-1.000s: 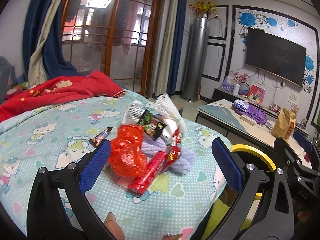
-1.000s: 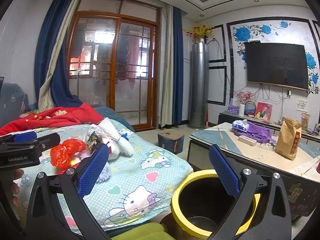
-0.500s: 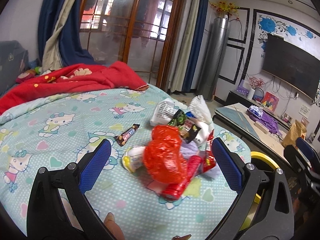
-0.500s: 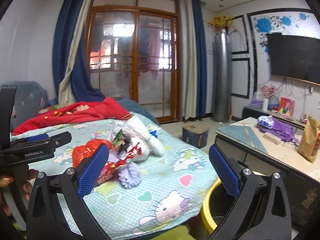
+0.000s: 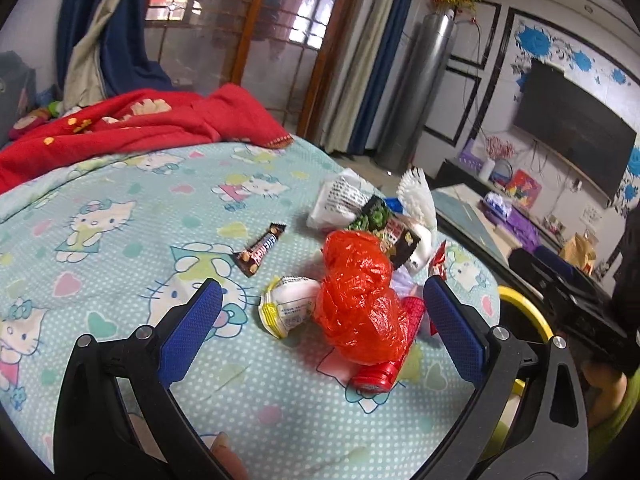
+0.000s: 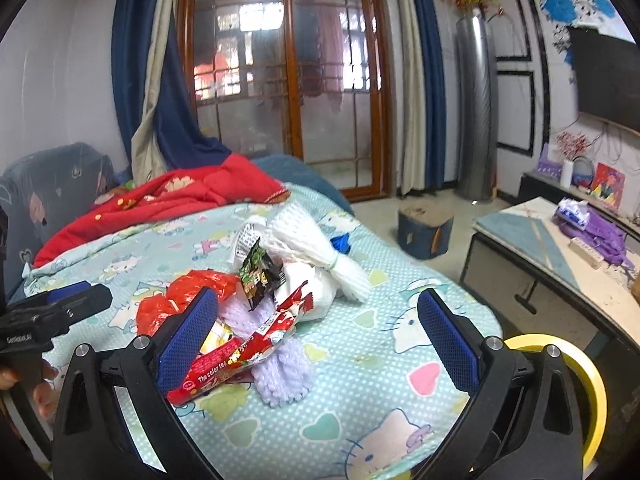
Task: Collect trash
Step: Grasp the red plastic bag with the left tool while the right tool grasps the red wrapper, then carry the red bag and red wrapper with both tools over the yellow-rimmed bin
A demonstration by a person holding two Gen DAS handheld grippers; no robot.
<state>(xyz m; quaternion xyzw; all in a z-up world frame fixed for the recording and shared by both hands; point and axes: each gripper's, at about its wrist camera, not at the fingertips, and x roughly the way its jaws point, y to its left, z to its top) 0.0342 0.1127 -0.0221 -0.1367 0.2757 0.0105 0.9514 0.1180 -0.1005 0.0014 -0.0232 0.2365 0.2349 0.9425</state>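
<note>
A pile of trash lies on the Hello Kitty bedsheet. It holds a crumpled red plastic bag, a red tube wrapper, a white and yellow packet, a chocolate bar wrapper and white foam netting. My left gripper is open just before the red bag. My right gripper is open over the pile's near side, where the red wrapper, purple foam net and red bag lie. The yellow-rimmed bin stands beside the bed.
A red blanket lies at the bed's far end. A low table with purple bags stands to the right, past the bin. A small blue stool is on the floor. The left gripper's body shows in the right wrist view.
Both grippers have swung left toward the trash pile and come closer to it. The bin has slid from the middle of the right wrist view to its lower right corner.
</note>
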